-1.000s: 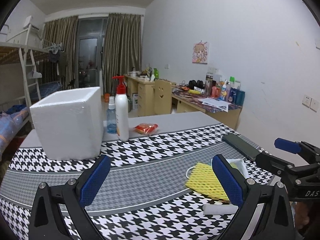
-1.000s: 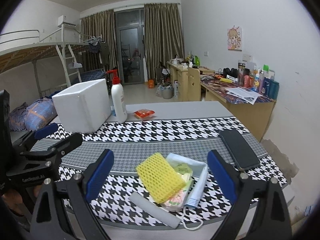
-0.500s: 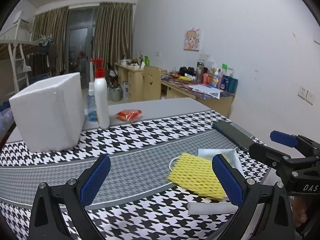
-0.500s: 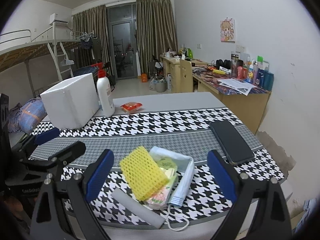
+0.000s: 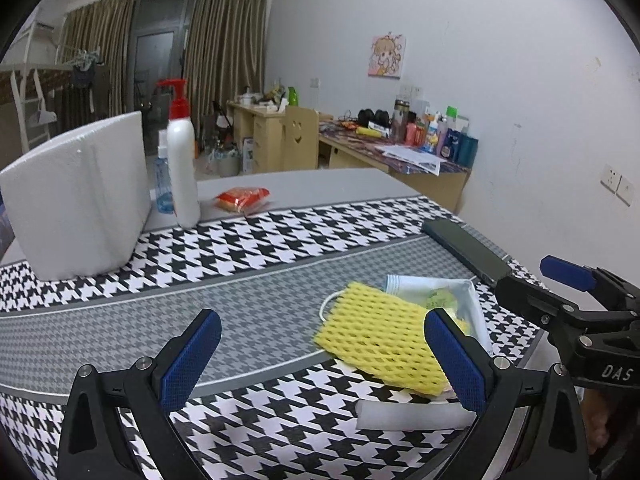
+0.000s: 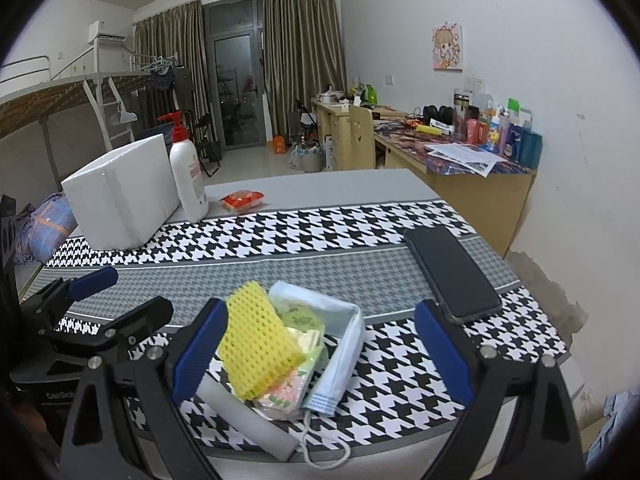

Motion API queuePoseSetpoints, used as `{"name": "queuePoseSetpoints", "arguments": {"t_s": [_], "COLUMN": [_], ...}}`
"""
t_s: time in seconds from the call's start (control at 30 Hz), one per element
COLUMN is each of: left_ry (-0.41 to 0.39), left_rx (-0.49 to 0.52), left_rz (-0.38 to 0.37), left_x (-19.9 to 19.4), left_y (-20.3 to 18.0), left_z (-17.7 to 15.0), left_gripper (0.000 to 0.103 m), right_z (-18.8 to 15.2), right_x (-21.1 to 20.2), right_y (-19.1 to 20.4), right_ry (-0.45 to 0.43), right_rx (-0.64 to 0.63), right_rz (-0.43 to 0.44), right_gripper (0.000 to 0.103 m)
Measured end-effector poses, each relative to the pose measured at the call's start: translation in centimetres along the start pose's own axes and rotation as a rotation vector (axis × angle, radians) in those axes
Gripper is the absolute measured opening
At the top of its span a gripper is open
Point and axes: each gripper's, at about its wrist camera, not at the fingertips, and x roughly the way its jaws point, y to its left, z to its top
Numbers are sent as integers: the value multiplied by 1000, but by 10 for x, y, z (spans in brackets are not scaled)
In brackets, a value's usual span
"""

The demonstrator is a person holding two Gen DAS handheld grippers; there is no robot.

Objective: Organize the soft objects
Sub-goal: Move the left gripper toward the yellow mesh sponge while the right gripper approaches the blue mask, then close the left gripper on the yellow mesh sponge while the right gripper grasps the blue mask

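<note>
A pile of soft things lies near the table's front edge: a yellow foam net sleeve (image 6: pixel 256 344) (image 5: pixel 380 340) on top, a pale blue face mask (image 6: pixel 340 360) (image 5: pixel 460 296), small patterned packets (image 6: pixel 296 384) and a white foam tube (image 6: pixel 244 416) (image 5: pixel 412 414). My right gripper (image 6: pixel 320 356) stands open, its blue pads either side of the pile, just above it. My left gripper (image 5: pixel 320 360) is open too, to the left of the pile, its right pad over the yellow sleeve's edge. Nothing is held.
A white foam box (image 5: pixel 76 200) (image 6: pixel 120 192) stands at the back left with a white pump bottle (image 5: pixel 182 168) (image 6: pixel 188 176) beside it. A red snack packet (image 5: pixel 242 198) (image 6: pixel 242 202) lies behind. A black phone (image 6: pixel 450 272) (image 5: pixel 468 252) rests at the right edge.
Both grippers have moved closer to the pile and lower; the pile now sits between the right gripper's pads. Both stay open and the objects have not moved.
</note>
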Motion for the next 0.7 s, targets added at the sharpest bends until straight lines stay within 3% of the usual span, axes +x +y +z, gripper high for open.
{"name": "queuePoseSetpoints", "arguments": {"t_s": [0.5,0.63,0.7], "left_ry": [96,145,163], "left_rx": [-39,-54,-59], "left_rz": [-13,-20,-27], "left_x": [31,43,48], "left_y": [-9,-11,-12], "left_z": [-5,-6,-8], "left_gripper": [101,87,87], "right_z": [-9,-10,-10], "right_x": [12,17,19], "right_y": [-21,-24,-26], "right_ry": [32,39,43], "right_rx": [23,21,23], "right_rz": [-41,-43,-47], "right_gripper": [97,97,97]}}
